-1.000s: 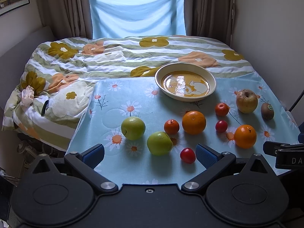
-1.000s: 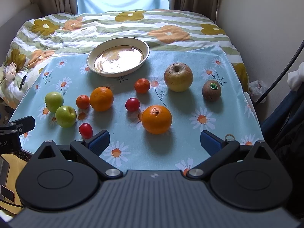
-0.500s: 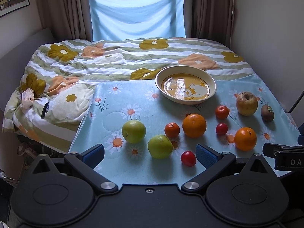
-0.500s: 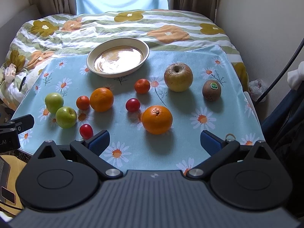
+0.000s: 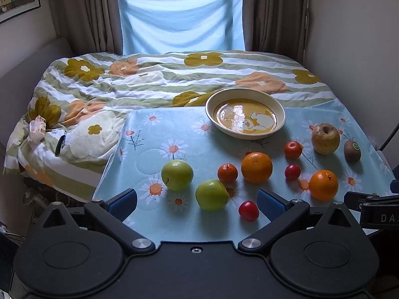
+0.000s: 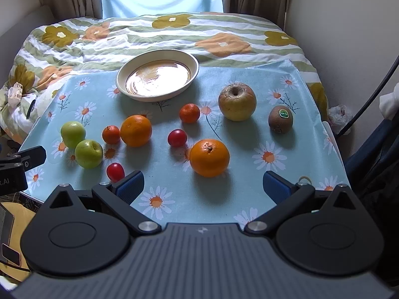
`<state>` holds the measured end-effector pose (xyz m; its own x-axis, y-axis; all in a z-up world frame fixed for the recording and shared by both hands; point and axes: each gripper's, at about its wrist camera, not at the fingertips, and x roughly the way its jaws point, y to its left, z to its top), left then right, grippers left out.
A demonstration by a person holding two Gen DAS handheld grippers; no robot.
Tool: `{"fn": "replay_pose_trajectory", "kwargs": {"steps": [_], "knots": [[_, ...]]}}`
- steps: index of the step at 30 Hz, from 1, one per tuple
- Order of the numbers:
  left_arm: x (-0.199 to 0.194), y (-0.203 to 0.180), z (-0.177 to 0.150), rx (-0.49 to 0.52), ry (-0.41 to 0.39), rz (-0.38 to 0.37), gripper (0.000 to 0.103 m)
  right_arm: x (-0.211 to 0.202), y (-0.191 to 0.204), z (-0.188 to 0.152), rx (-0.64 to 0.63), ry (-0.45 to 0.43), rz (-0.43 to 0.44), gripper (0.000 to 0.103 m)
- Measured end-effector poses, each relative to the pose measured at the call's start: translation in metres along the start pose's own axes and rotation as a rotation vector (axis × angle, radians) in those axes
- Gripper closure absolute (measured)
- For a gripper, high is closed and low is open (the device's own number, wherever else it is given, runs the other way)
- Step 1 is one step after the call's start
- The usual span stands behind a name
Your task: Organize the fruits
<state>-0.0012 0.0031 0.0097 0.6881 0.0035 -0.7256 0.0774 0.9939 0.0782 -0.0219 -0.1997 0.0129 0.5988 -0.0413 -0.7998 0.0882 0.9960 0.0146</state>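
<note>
From the left wrist view, the left gripper (image 5: 197,199) hangs low with jaws wide and empty; a green apple (image 5: 212,195) sits between them, a small red fruit (image 5: 248,210) just inside the right jaw, which closing could nudge and roll. From the right wrist view, the right gripper (image 6: 203,185) is level, also wide and empty; an orange (image 6: 209,157) lies just ahead, the bowl (image 6: 194,67) far beyond.

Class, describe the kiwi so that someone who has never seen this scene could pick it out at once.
Start at the daisy-print cloth on the bed, then go to its right edge, past the big yellowish apple. The kiwi sits there alone: the only brown, fuzzy fruit, with a small green sticker on top.
</note>
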Motion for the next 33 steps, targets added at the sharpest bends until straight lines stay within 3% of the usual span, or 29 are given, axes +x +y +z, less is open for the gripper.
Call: {"fn": "replay_pose_trajectory", "kwargs": {"steps": [33], "knots": [[0.0003, 0.0019, 0.0018, -0.003, -0.002, -0.010, 0.000, 0.0001, -0.0032, 0.0028, 0.015, 0.008, -0.002, 0.000]]}}
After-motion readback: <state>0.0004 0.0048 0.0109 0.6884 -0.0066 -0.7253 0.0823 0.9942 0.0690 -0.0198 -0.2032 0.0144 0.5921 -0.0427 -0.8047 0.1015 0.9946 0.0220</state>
